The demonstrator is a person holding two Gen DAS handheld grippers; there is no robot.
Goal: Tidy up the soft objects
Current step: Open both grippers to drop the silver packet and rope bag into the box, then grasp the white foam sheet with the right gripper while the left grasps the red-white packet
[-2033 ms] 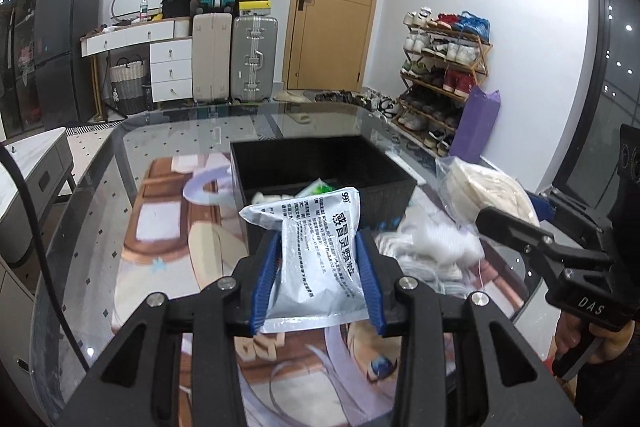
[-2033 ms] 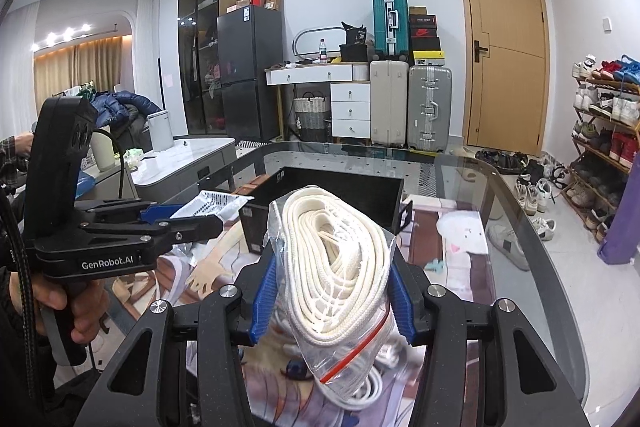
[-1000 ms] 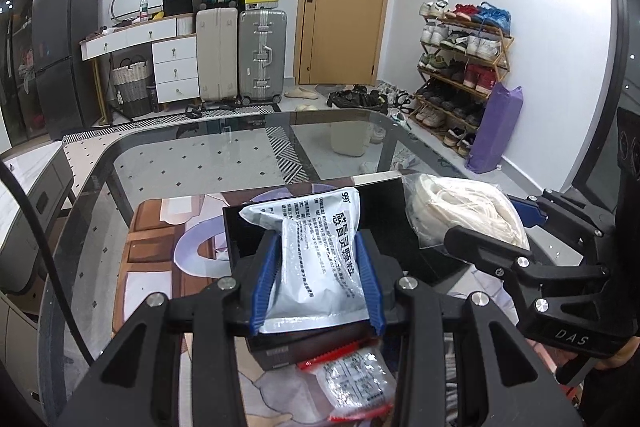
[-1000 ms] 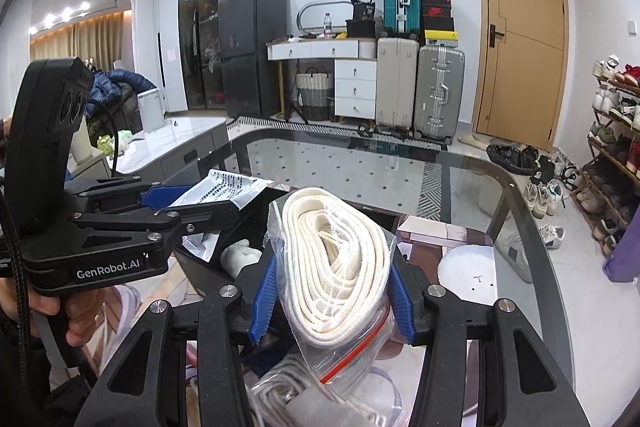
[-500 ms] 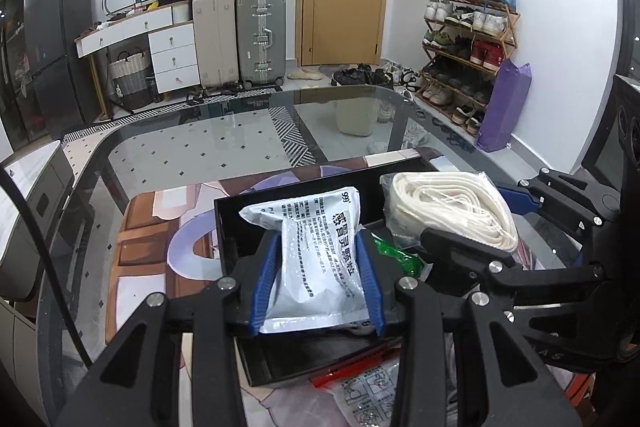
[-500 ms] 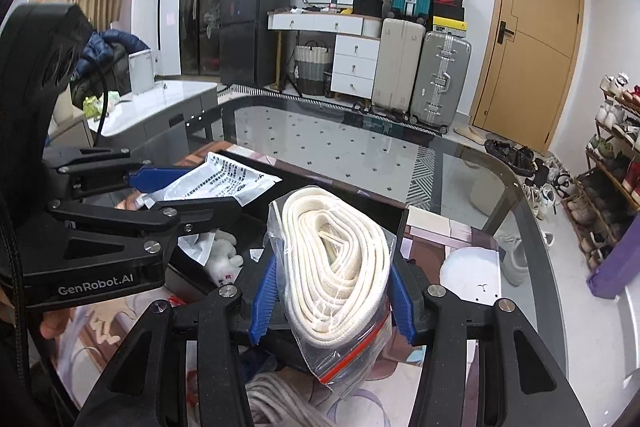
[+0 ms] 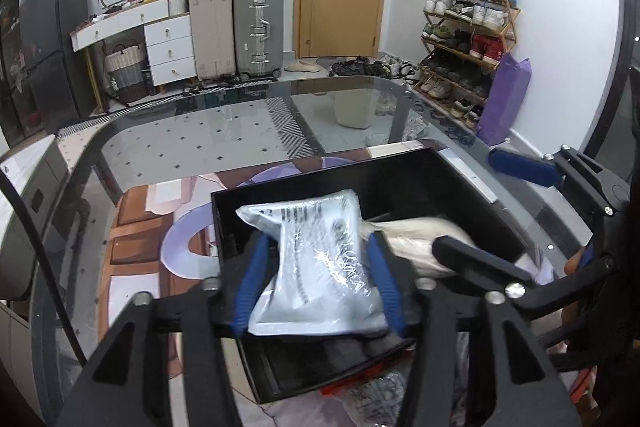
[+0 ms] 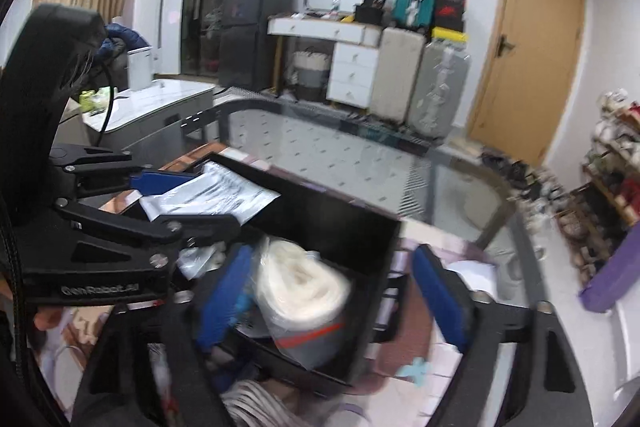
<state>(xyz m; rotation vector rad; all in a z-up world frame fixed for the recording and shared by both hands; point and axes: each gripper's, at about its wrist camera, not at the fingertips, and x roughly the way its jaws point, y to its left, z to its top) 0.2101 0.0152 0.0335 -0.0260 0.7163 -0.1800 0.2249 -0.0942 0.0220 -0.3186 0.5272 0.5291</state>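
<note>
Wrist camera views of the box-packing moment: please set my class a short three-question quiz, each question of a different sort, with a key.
1. True or false: the right gripper is clamped on the bag of white rope.
2. Multiple choice: where is the silver foil packet? A) flat on the glass table; B) between the fingers of the left gripper, over the black box; C) on the shoe rack.
3. Fill in: the bag of white rope lies inside the ____.

Key
1. False: its jaws stand wide apart, the bag loose between them.
2. B
3. black box
</note>
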